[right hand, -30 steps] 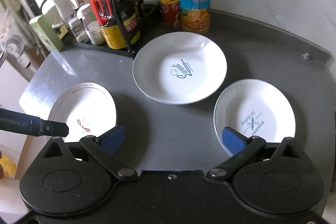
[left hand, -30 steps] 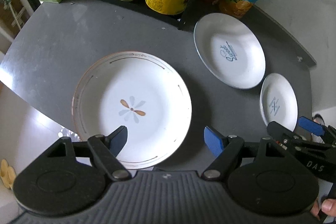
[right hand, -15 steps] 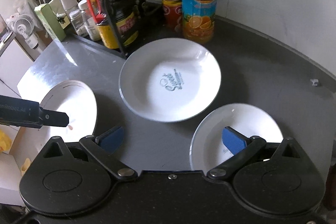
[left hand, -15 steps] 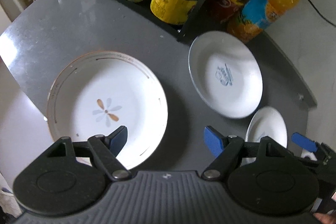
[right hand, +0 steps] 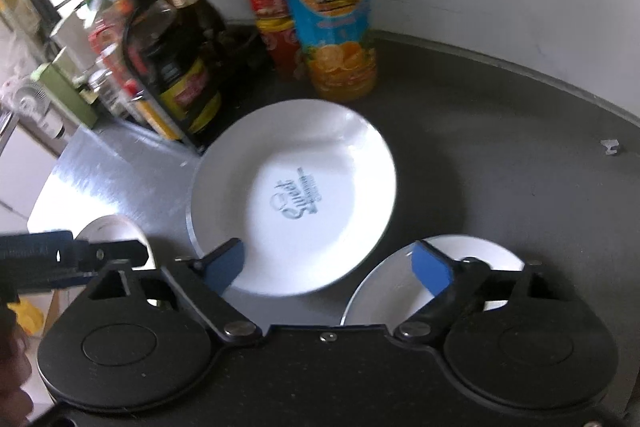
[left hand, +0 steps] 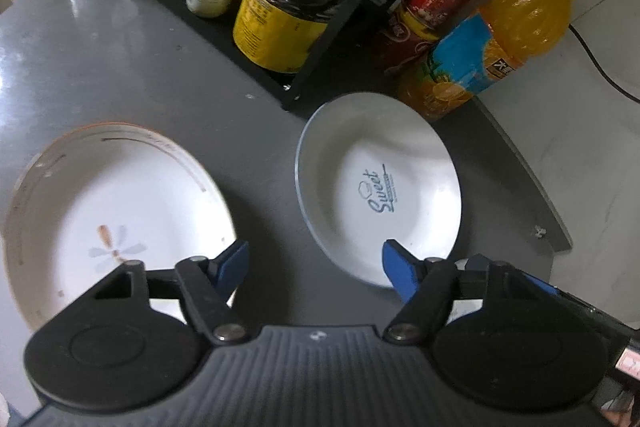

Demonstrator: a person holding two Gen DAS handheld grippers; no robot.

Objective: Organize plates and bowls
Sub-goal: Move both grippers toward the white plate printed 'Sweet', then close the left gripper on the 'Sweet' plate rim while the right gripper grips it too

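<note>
Both the left gripper (left hand: 316, 263) and the right gripper (right hand: 328, 265) are spread wide and hold nothing, so the picking up seems not begun, and next one must close on the rim of the Sweet plate (left hand: 378, 187) at 12 o'clock, probably.

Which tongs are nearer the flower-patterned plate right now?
Left. The left tongs hang open with one fingertip over the flower-patterned plate at its near-right rim. The right tongs, also open, sit off to its right, between the other two plates.
</note>
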